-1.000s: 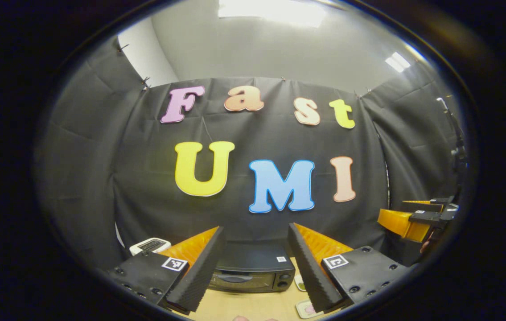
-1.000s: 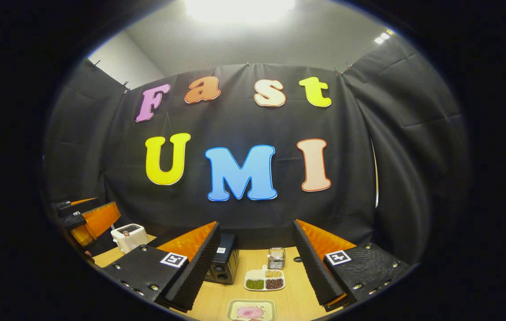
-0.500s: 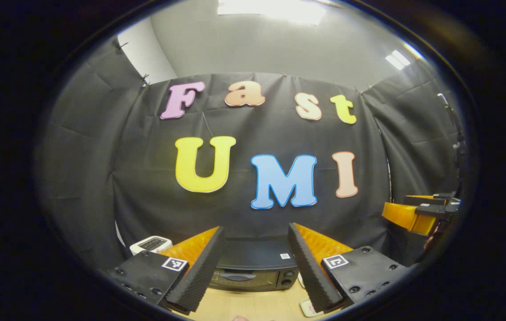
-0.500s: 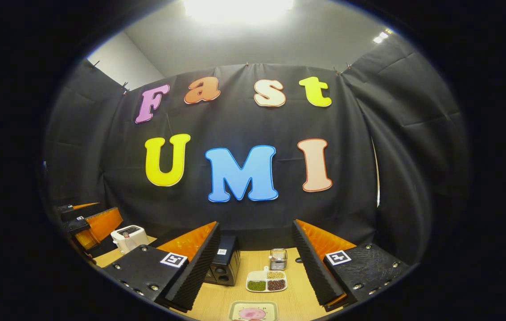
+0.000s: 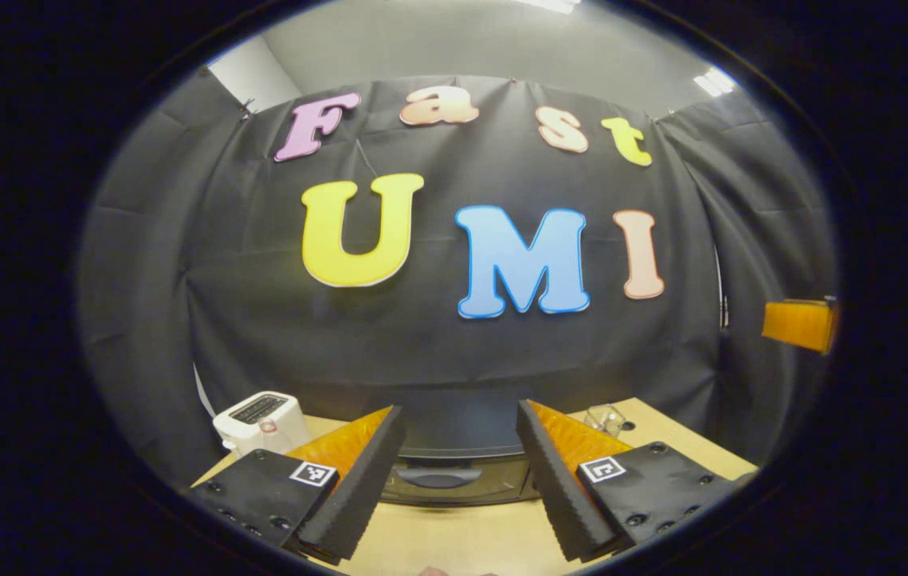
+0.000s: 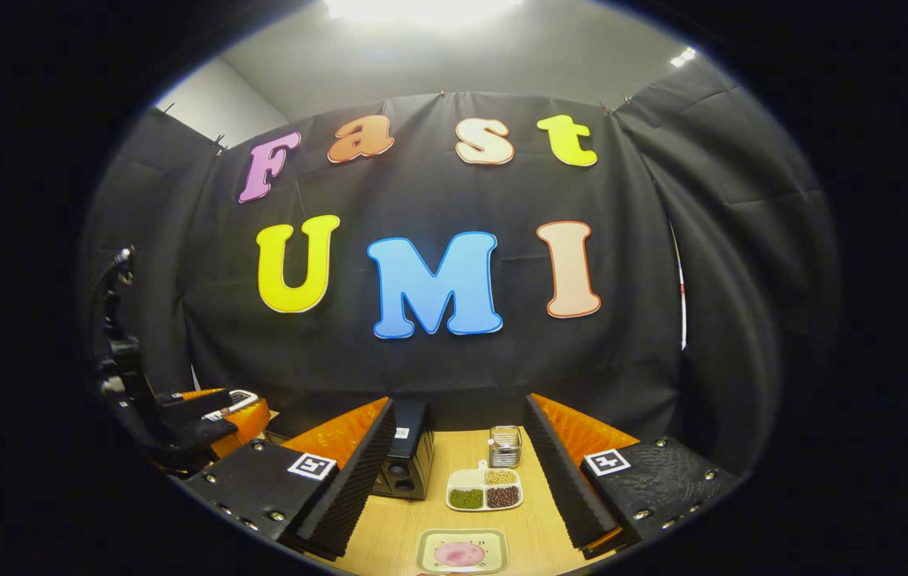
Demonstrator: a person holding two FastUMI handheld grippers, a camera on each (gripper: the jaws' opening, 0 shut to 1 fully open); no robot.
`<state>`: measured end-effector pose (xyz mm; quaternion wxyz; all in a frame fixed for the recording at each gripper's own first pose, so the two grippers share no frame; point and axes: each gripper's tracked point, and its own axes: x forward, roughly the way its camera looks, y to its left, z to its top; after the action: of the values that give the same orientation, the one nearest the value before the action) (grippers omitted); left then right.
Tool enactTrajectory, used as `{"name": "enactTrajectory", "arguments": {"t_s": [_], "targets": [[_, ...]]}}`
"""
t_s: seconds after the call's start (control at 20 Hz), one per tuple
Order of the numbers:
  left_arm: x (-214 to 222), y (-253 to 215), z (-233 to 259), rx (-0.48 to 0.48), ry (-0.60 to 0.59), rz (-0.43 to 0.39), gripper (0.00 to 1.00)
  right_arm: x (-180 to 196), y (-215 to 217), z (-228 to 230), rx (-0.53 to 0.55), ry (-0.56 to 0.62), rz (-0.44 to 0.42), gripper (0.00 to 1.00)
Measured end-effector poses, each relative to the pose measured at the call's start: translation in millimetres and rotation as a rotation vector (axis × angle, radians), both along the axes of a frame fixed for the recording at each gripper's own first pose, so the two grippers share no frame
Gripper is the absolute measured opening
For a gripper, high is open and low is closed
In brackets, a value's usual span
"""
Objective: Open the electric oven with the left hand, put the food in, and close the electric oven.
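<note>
Moved since a second ago: left tongs (image 5: 458,480) have come closer to the electric oven (image 5: 454,460), which now looms larger between their fingers; the toaster (image 5: 258,420) sits higher to their left. Right tongs (image 6: 458,480) have barely shifted.
Left tongs: spread apart, grasping nothing, aimed at the oven door handle (image 5: 442,478) just ahead.
Right tongs: spread apart, empty, hovering above the bench (image 6: 538,520); from the left gripper view they show far to the right (image 5: 802,324).
Oven place: straight ahead of the left tongs; ahead and slightly left of the right tongs (image 6: 406,452), door shut.
Oven handling: likely a stiff, heavy metal box that should stay put; the hinged door probably drops forward, so take the handle at its middle and pull evenly.
Food: pink piece on a small plate (image 6: 462,552) just below the right tongs; looks soft and light, so gripping the plate rim seems safer.
Counts: one oven, one toaster, one food plate, one divided tray (image 6: 486,490) with three fillings, one glass jar (image 6: 505,445).
</note>
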<state>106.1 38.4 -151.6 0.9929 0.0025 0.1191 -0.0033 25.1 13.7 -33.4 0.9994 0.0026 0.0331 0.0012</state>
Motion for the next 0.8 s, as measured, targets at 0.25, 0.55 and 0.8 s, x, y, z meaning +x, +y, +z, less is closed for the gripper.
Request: {"name": "enactTrajectory", "arguments": {"t_s": [0.25,0.55,0.8], "targets": [[49,11,-81,-0.019,0.129,-0.017,0.99,3,-8,-9,-0.026,0.024,-0.046,0.97],[80,22,-148,0.015,0.246,-0.028,0.99,5,-20,-16,-0.044,0.051,-0.100,0.97],[85,20,-168,-0.007,0.295,-0.019,0.95,7,-21,-17,-0.054,0.056,-0.113,0.97]]}}
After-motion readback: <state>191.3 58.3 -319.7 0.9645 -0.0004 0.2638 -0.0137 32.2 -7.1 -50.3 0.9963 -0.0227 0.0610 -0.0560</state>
